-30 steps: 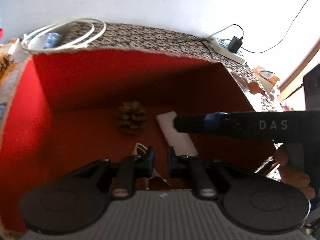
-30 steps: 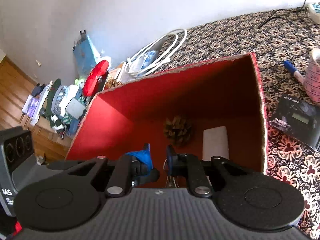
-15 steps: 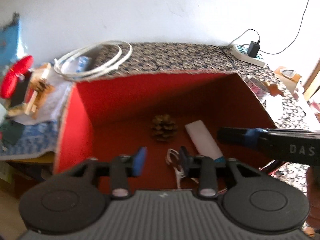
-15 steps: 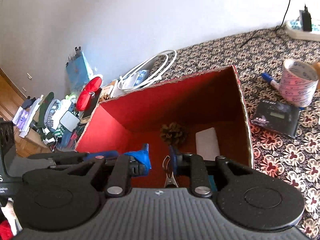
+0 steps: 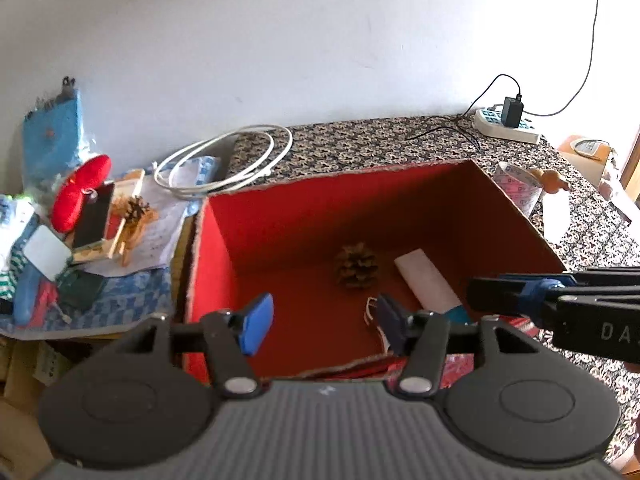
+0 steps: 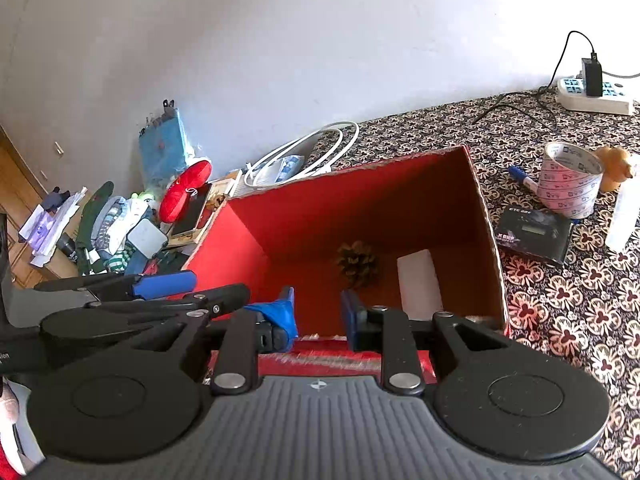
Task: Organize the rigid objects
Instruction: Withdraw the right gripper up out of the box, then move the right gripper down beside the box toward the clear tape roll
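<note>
A red open box (image 5: 224, 248) (image 6: 486, 216) stands on the patterned table. Inside lie a pine cone (image 5: 356, 266) (image 6: 357, 263), a white flat block (image 5: 426, 280) (image 6: 418, 280) and a small metal clip (image 5: 371, 308). My left gripper (image 5: 320, 322) is open and empty above the box's near edge. My right gripper (image 6: 318, 312) is open and empty, also over the near edge. Each gripper shows in the other's view, the right one (image 5: 560, 300) and the left one (image 6: 160, 292).
On the table right of the box are a tape roll (image 6: 568, 184), a black packet (image 6: 534, 234), a blue marker (image 6: 522, 178) and a power strip (image 6: 596, 94). White cable coils (image 5: 224, 164) lie behind the box. A cluttered pile with a red case (image 5: 80, 190) sits at left.
Both grippers have pulled back and up out of the box and opened wider. The clip that was by the left fingers now lies on the box floor.
</note>
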`<state>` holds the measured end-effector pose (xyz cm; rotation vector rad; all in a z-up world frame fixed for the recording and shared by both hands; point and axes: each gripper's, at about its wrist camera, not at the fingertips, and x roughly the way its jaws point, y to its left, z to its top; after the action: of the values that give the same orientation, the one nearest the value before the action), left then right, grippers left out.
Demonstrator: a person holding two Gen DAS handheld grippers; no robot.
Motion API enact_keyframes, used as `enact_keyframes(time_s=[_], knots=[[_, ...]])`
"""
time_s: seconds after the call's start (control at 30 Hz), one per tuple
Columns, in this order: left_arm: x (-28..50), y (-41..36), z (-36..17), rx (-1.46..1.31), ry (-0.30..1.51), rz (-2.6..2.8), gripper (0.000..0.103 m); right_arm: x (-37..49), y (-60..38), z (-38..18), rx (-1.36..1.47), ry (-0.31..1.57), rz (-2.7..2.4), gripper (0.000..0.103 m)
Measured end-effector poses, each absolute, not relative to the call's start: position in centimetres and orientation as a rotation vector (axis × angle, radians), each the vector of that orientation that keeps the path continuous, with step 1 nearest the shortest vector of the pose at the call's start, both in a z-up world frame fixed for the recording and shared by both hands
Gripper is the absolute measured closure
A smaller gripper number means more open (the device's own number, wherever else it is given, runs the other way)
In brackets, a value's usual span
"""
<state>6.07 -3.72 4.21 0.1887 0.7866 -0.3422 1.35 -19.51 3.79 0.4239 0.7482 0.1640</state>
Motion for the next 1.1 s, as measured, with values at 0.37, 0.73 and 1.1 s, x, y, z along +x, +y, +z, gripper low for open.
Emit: enact_keyframes(time_s=[0.37,0.73,1.1], knots=[[3.8,-1.6,4.2,0.162,0.813,-0.283,0.042,-1.0,-17.4,3.7,0.397,0.764,0.191,0.094],[2.5,-0.4,3.2,0.145,0.85,-0.264,0.039,-2.5,-15.7,2.7,0.394,0.814,0.234,0.093],[1.8,-0.6,1.0,0.165,0.917,-0.25,0.037,-3.2,-15.0,1.1,0.405,0.869,0.235,0.091]])
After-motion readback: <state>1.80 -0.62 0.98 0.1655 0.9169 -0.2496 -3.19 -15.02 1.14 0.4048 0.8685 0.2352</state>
